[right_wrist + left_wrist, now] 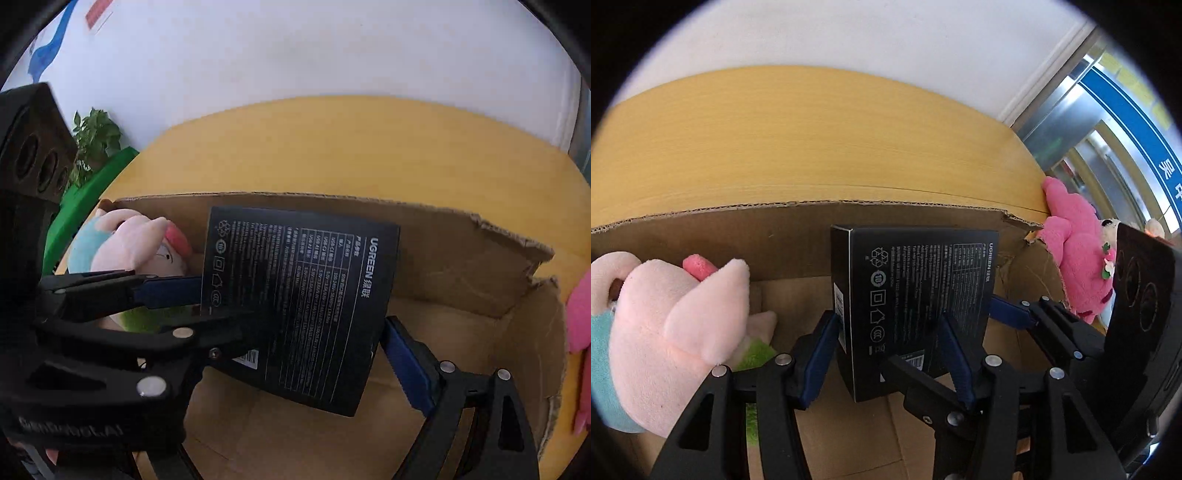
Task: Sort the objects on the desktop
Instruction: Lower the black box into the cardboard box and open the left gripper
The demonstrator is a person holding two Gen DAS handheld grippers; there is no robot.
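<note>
A black Ugreen product box [916, 295] hangs over the open cardboard carton [701, 240], and my left gripper [890, 328] is shut on it with a blue pad on either side. In the right wrist view the same black box [295, 295] fills the middle, with the left gripper [218, 310] clamping its left end. My right gripper [295, 325] stands wide open around the box. Its right pad [406, 365] lies just beside the box's edge, and its left finger is hidden behind the left gripper. That right pad [1012, 314] also shows past the box.
A pale pink pig plush [665, 325] with green and teal parts lies in the carton's left end [140, 247]. A magenta plush [1071, 258] leans outside the torn right corner. The carton [461, 258] stands on a yellow table [332, 147]. A green object [85, 206] and a plant [96, 136] are far left.
</note>
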